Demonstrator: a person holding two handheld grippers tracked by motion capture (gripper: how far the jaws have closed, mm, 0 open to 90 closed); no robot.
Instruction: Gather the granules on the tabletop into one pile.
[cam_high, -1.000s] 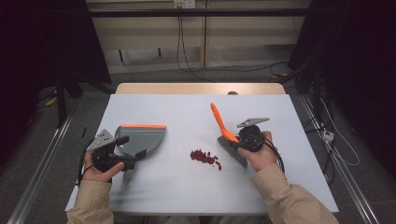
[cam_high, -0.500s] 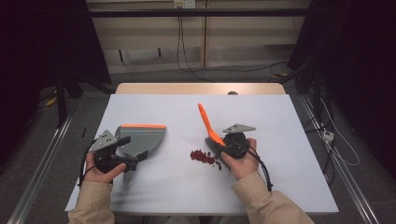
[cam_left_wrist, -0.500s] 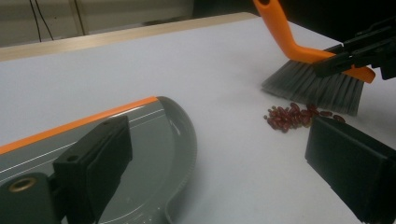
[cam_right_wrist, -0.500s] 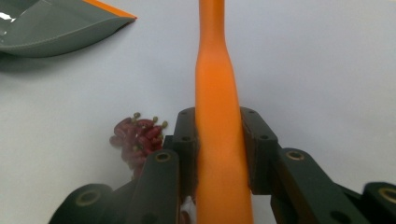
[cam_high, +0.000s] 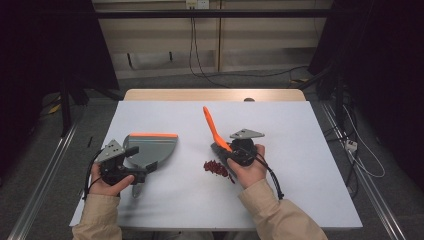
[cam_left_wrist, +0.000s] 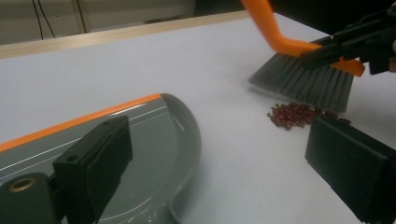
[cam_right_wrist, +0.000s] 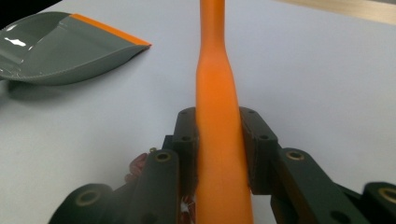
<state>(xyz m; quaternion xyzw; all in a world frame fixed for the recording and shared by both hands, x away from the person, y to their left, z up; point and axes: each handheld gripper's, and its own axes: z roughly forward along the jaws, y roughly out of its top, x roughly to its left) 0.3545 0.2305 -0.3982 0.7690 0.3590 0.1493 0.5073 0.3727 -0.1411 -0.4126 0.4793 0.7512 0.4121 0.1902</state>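
A grey dustpan (cam_high: 152, 147) with an orange front lip lies flat on the white table at the left. My left gripper (cam_high: 141, 172) rests at its rear, jaws wide apart (cam_left_wrist: 219, 154); one jaw hangs over the pan's inside (cam_left_wrist: 154, 154), the other stands outside its curved wall. My right gripper (cam_high: 230, 151) is shut on the orange handle (cam_right_wrist: 219, 116) of a small brush (cam_high: 212, 125). The grey bristles (cam_left_wrist: 303, 84) stand just behind a small pile of dark red beans (cam_high: 216, 167) (cam_left_wrist: 294, 114), right of the pan. The dustpan (cam_right_wrist: 65, 51) lies at the upper left of the right gripper view.
The white tabletop (cam_high: 310, 140) has a wooden strip (cam_high: 215, 95) along its far edge. Cables lie on the floor behind and to the right of the table. Dark stands and metal rails flank both sides.
My right gripper has carried the brush leftward across the table, bringing the bristles to the bean pile. The left gripper and the dustpan have stayed where they were.
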